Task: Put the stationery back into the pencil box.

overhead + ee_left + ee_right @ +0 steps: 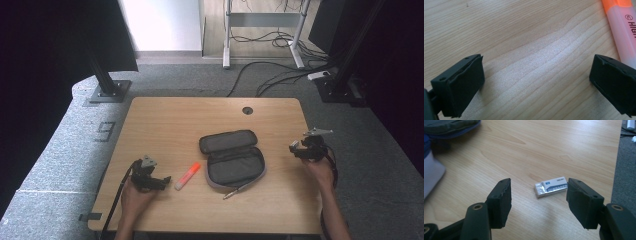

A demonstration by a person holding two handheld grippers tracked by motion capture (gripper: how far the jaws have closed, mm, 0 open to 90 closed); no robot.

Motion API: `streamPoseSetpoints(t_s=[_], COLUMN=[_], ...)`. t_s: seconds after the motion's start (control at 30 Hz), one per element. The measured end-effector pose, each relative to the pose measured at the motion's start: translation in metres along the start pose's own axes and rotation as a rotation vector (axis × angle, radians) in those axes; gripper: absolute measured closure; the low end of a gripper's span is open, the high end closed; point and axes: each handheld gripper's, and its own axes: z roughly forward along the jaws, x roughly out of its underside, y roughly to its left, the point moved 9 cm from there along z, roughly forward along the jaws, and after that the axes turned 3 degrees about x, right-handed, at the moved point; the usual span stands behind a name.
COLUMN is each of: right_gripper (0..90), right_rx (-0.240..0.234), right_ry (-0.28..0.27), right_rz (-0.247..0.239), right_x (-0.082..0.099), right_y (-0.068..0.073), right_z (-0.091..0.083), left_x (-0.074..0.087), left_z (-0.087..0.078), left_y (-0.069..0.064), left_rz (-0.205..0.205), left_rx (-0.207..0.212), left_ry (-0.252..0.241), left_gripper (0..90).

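Observation:
A white eraser (551,186) in a blue-printed sleeve lies flat on the wooden table (170,125). My right gripper (539,195) is open, low over the table. The eraser sits just beyond its fingertips, closer to the right-hand jaw, and the pads do not touch it. In the high view the right gripper (296,148) hovers near the table's right edge. My left gripper (163,181) rests at the front left, open, with bare wood between its jaws (536,72). An orange highlighter (187,176) (624,30) lies just beyond its right-hand jaw.
An open grey pencil case (232,159) (449,127) lies in the middle of the table, with a pen (239,190) at its front edge. A cable hole (247,110) sits at the back. The table's right edge (617,157) drops to grey carpet.

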Motion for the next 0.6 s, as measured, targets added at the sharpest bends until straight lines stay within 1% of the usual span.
streamPoseSetpoints(t_s=[0.13, 0.2, 0.33, 0.6], right_gripper=[35.2, 34.1, 32.9, 31.7], right_rx=[0.001, 0.012, 0.019, 0.022], right_ry=[0.011, 0.022, 0.030, 0.044], right_rz=[0.005, 0.004, 0.009, 0.014], right_x=[0.001, 0.002, 0.002, 0.002], right_y=[-0.004, -0.007, -0.010, -0.012], right_z=[0.006, 0.010, 0.015, 0.025], left_x=[0.000, 0.000, 0.000, 0.000], left_z=[0.000, 0.000, 0.000, 0.000], left_y=[0.000, 0.000, 0.000, 0.000], left_rz=[0.000, 0.000, 0.000, 0.000], left_rx=[0.000, 0.000, 0.000, 0.000], left_ry=[0.000, 0.000, 0.000, 0.000], left_gripper=[0.0, 0.0, 0.0, 0.0])
